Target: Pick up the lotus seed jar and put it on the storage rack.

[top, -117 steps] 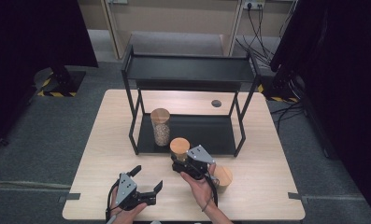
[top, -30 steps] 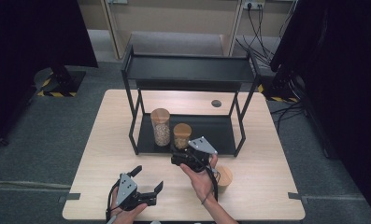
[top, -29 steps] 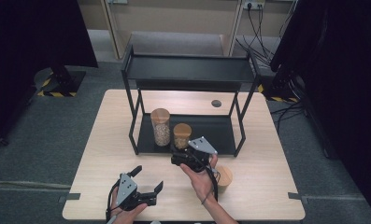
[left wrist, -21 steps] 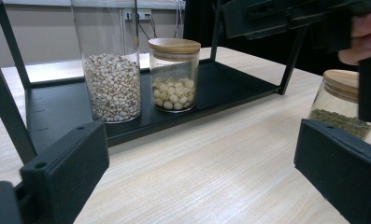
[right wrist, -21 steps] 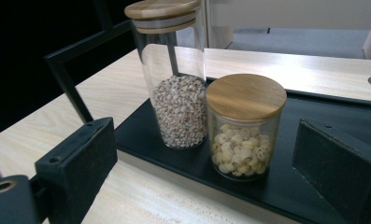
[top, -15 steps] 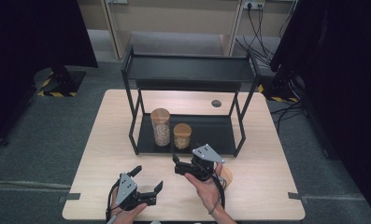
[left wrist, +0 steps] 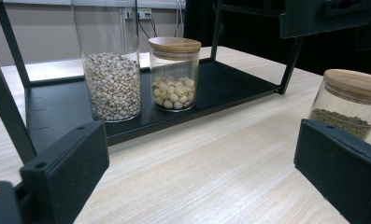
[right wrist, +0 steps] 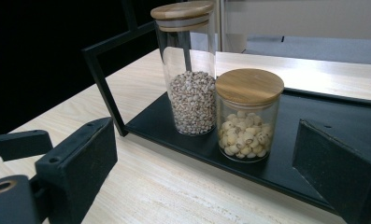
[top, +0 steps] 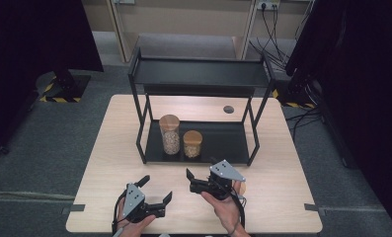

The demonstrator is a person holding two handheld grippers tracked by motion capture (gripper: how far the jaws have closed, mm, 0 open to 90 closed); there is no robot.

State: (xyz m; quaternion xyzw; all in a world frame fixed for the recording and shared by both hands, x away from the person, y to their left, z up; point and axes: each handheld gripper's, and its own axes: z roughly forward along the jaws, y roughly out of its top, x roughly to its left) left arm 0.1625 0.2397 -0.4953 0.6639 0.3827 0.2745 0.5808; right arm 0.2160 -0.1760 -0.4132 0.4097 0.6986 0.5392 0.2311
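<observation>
Overhead, pale wood table (top: 282,177) on grey carpet (top: 60,148), both tongs (top: 156,197) (top: 188,180) apart, empty.

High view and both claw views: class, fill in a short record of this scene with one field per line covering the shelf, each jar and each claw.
shelf: black two-tier rack standing on the wooden table
tall jar: on the lower tier, part filled with small grains, wooden lid
short jar: on the lower tier, touching or nearly touching the tall jar on its right side, pale round seeds, wooden lid
third jar: on the table outside the rack, dark green contents
left claw: open, empty
right claw: open, empty, in front of the rack
</observation>
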